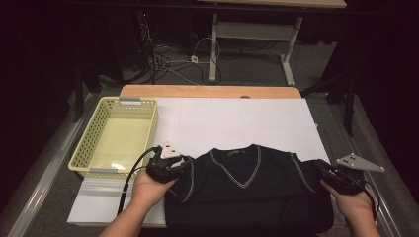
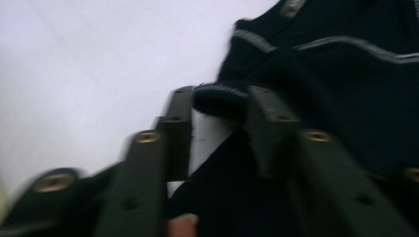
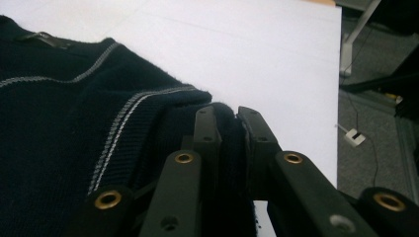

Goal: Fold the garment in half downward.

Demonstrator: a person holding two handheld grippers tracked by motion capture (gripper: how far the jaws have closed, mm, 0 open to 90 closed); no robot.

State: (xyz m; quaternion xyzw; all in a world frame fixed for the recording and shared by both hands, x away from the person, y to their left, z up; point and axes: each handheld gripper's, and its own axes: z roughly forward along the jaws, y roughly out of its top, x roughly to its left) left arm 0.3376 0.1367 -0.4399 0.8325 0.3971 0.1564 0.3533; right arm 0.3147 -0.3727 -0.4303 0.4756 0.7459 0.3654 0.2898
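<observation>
Jaws pinch ribbed navy knit vest (image 1: 247,192) — grey-striped V-neck; perforated basket (image 1: 86,143).

No text, label, brand, number or sign can be read anywhere in these pictures; a small tag at the collar of the dark sweater (image 3: 44,39) is too blurred to make out.
</observation>
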